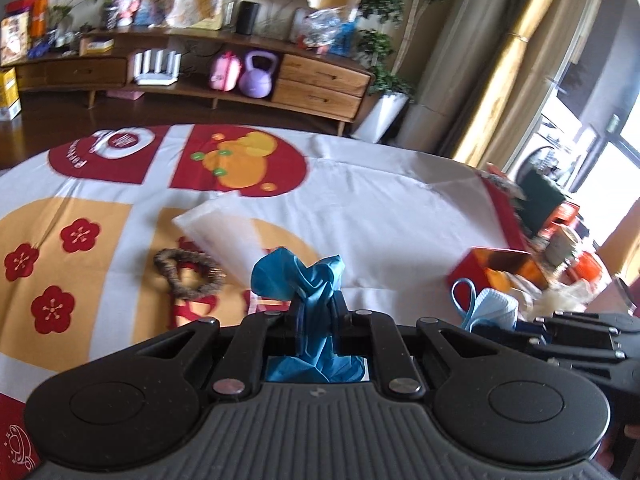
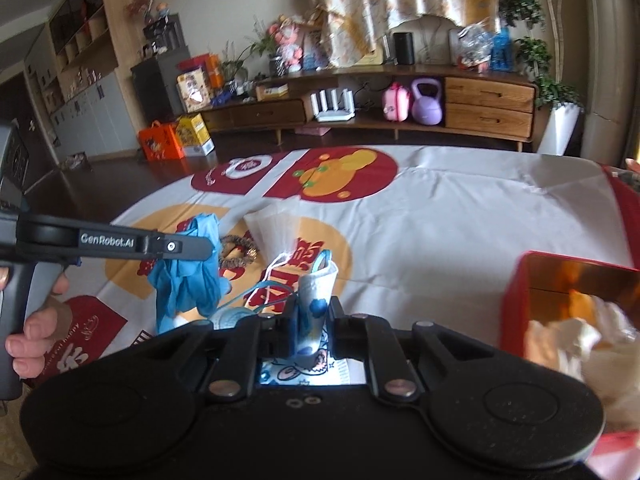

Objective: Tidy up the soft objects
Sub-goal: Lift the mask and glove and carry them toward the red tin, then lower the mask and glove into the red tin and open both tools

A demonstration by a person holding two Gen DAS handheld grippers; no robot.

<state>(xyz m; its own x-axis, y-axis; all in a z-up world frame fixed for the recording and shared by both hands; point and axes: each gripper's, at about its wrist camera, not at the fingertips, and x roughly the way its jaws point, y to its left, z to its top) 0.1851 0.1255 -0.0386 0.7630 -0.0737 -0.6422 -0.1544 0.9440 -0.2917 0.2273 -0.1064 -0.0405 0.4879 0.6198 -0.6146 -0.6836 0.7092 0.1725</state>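
Note:
My left gripper [image 1: 316, 304] is shut on a crumpled blue glove [image 1: 296, 276], which hangs above the patterned tablecloth [image 1: 360, 208]. In the right wrist view the same glove [image 2: 188, 280] dangles from the left gripper [image 2: 206, 246], with a hand around its handle. My right gripper [image 2: 312, 308] is shut on a white face mask with a blue cartoon print [image 2: 316, 292], its blue ear loops trailing down. The mask [image 1: 492, 304] and right gripper [image 1: 536, 328] show at the right of the left wrist view. Both grippers are lifted off the table.
An open red box [image 2: 568, 292] with pale soft things inside stands at the right. A brown scrunchie [image 2: 238, 252] and a white folded mask [image 2: 276, 224] lie on the cloth in the middle. Behind the table is a wooden sideboard [image 2: 400, 112].

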